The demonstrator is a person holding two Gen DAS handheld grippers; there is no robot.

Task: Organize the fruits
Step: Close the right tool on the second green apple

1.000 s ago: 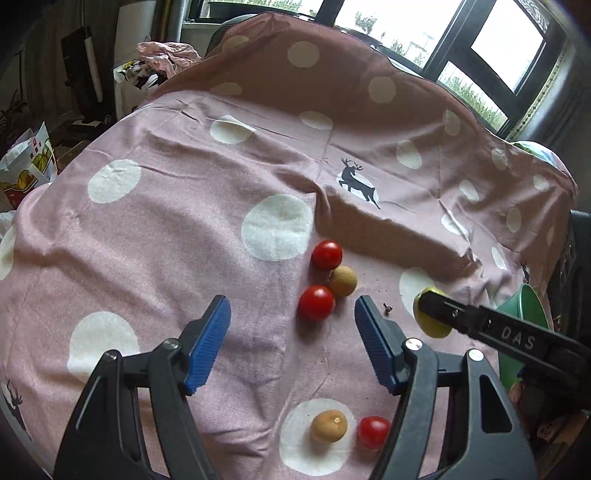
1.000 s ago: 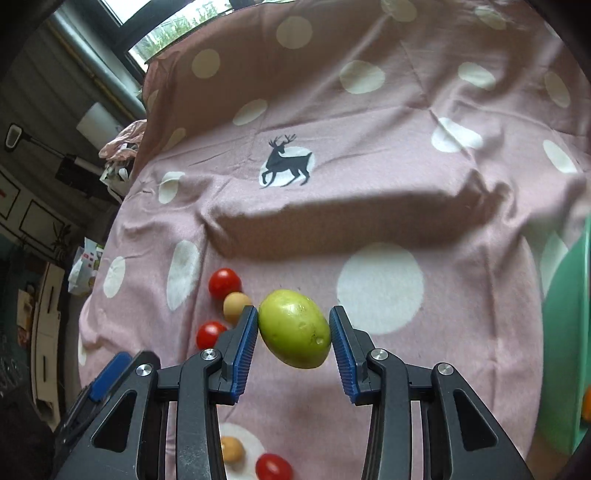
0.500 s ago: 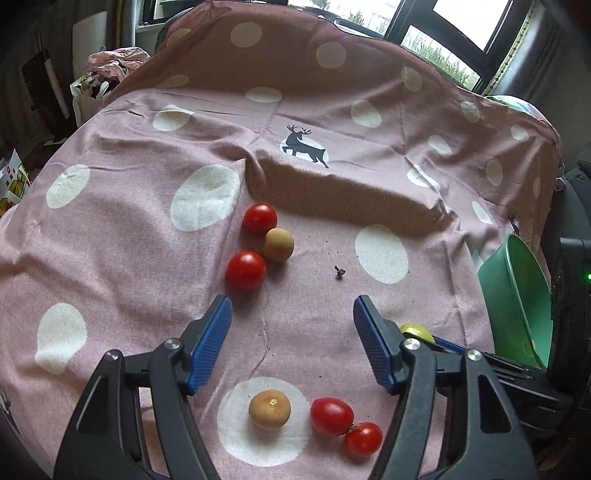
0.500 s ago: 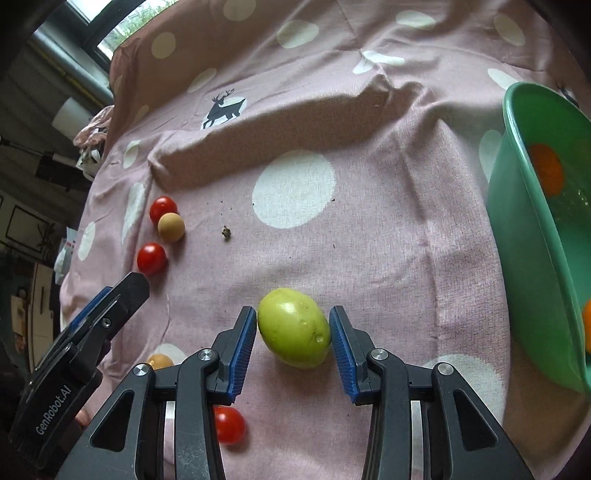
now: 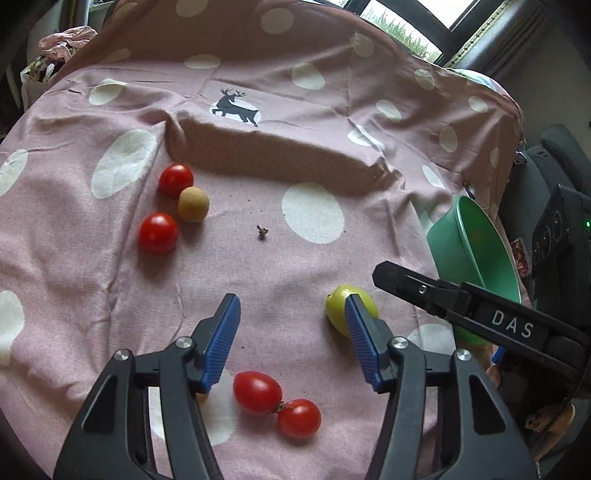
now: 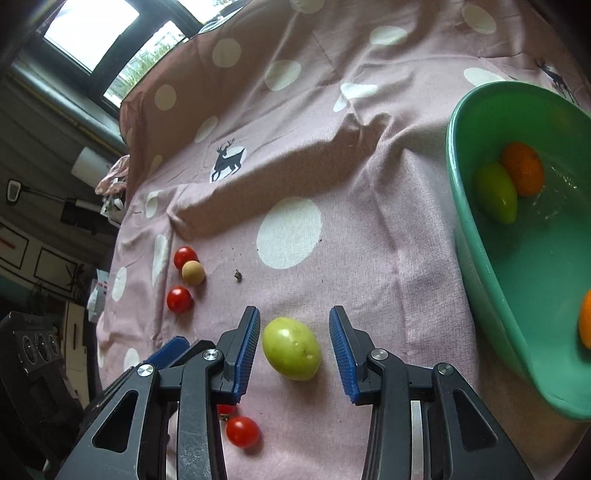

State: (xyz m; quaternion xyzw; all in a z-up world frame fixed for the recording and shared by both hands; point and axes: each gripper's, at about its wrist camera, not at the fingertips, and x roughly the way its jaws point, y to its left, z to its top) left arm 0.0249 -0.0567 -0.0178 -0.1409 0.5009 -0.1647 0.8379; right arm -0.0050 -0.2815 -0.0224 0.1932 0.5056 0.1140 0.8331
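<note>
Bowl (image 6: 535, 280) has 3 fruit in it. Green fruit (image 6: 291, 349) lies on the cloth (image 5: 314, 129) near the bowl, between the spread jaws of the right hand-held gripper (image 6: 293, 317), gaps on both sides. Left hand-held gripper (image 5: 291, 301) has just been closing, nothing in it. 4 tomatoes (image 5: 158, 232) and a tan fruit (image 5: 193, 209) not yet moved. Surface under pink dotted cloth, window (image 6: 92, 33) behind.

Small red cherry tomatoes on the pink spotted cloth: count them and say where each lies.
4. Two sit far left beside the round tan fruit: one behind it, one nearer. Two touch each other near the left gripper: and. Others may be hidden.
</note>
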